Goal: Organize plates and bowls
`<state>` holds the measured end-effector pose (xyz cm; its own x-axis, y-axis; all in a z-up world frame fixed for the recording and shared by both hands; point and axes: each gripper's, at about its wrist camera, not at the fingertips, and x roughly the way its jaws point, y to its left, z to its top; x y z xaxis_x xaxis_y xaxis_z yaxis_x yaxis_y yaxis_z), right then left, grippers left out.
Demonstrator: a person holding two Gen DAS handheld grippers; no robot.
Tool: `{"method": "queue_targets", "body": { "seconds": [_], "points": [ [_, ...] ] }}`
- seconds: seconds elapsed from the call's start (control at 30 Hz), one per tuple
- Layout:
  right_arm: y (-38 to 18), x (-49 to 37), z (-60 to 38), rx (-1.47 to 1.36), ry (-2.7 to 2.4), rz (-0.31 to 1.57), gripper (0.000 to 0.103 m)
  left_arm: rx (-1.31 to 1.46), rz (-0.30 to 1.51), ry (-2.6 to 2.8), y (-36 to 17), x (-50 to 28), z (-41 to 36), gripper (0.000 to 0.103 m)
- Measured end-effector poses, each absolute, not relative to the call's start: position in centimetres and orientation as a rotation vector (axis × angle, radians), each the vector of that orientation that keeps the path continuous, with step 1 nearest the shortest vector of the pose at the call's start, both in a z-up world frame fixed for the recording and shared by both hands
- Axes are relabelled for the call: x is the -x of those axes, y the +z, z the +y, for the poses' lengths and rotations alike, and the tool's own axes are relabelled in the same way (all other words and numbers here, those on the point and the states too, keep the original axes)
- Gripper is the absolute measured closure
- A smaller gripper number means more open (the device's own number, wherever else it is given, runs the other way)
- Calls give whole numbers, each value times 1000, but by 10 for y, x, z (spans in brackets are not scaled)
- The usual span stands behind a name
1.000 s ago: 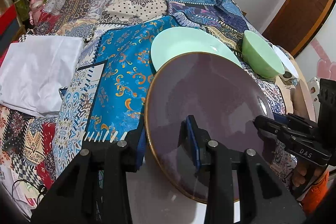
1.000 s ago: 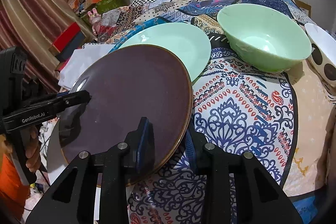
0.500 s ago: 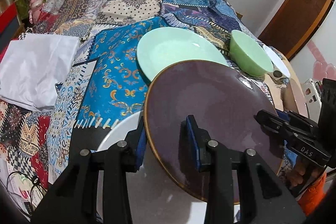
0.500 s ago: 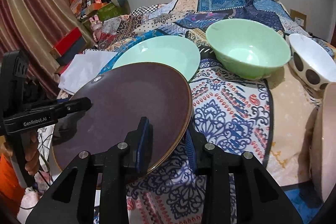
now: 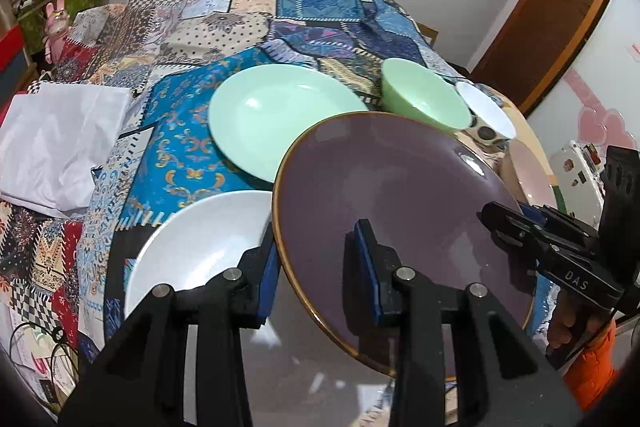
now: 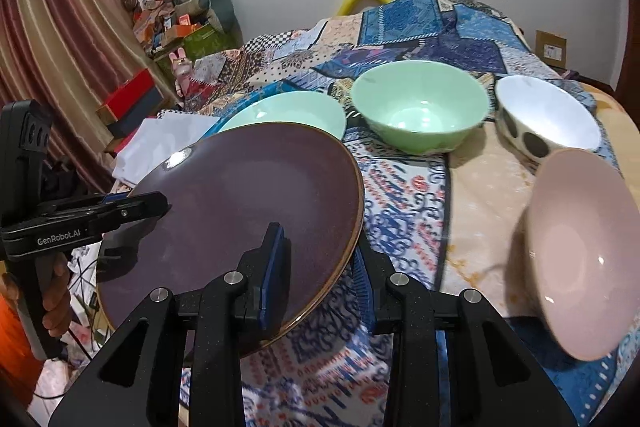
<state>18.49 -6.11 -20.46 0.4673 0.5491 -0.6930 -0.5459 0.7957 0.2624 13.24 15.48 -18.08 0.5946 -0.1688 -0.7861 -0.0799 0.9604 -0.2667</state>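
A dark purple plate point(image 5: 392, 211) with a gold rim hangs tilted above the table, held from both sides. My left gripper point(image 5: 318, 267) is shut on its left rim. My right gripper point(image 6: 320, 267) is shut on the opposite rim of the purple plate point(image 6: 240, 203). Each gripper shows in the other's view: the right gripper point(image 5: 504, 223) and the left gripper point(image 6: 152, 205). Below lies a white plate point(image 5: 200, 251). Behind are a mint green plate point(image 5: 280, 115), a green bowl point(image 6: 420, 107), a white bowl with black dots point(image 6: 548, 115) and a pink bowl point(image 6: 580, 247).
A patchwork cloth point(image 5: 180, 163) covers the table. A crumpled white sheet point(image 5: 52, 139) lies at the left edge. Boxes and a toy rabbit point(image 6: 180, 67) stand by the curtain at the left, and a brown door point(image 5: 552, 7) is at the right. A hand point(image 6: 52, 303) holds the left gripper's handle.
Both grippers have lifted the purple plate and drawn it back from the green plate. The white plate under it has come into sight, and the pink bowl has entered the right wrist view.
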Motion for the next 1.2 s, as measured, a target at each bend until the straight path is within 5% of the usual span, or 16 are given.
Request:
{"method": "queue_targets", "body": {
  "seconds": [1.2],
  "points": [
    [-240, -167, -151, -63, 532, 920, 73, 237, 1052, -141, -219, -149, 56, 67]
  ]
}}
